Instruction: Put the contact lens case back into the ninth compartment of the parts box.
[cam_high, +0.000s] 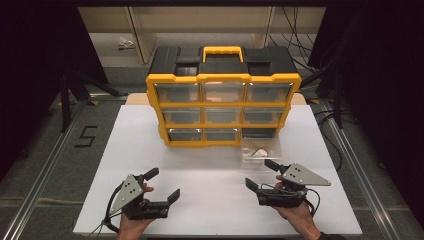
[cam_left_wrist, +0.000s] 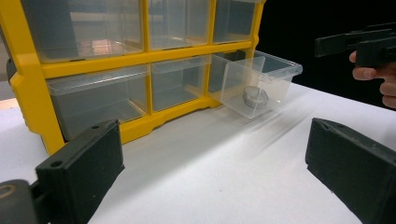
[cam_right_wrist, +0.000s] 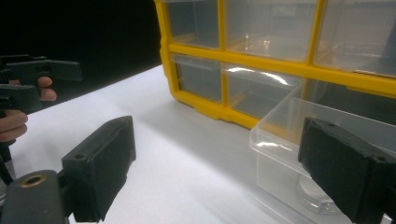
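Cabinet: a yellow drawer cabinet (cam_high: 223, 109) stands beyond both grippers on the white table (cam_high: 150, 150).
Path: bare table lies between the grippers.
Drawer: a clear drawer (cam_high: 258, 152) is pulled out just ahead of the right gripper (cam_high: 262, 176), with a small grey roll (cam_left_wrist: 255, 96) inside.
Right gripper: jaws spread, empty.
Left gripper (cam_high: 162, 185): jaws spread, empty, well apart from the drawer.

Clear drawer out of the bottom-right slot

The drawer (cam_high: 259, 152) is a small see-through plastic box, pulled all the way out of the yellow cabinet (cam_high: 223, 77) and sitting upright on the white table, just right of centre in the high view, right in front of its empty slot. Inside there's a small grey roll of tape (cam_left_wrist: 255, 96), lying near the front wall. In the right gripper view its near corner sits at the lower right.
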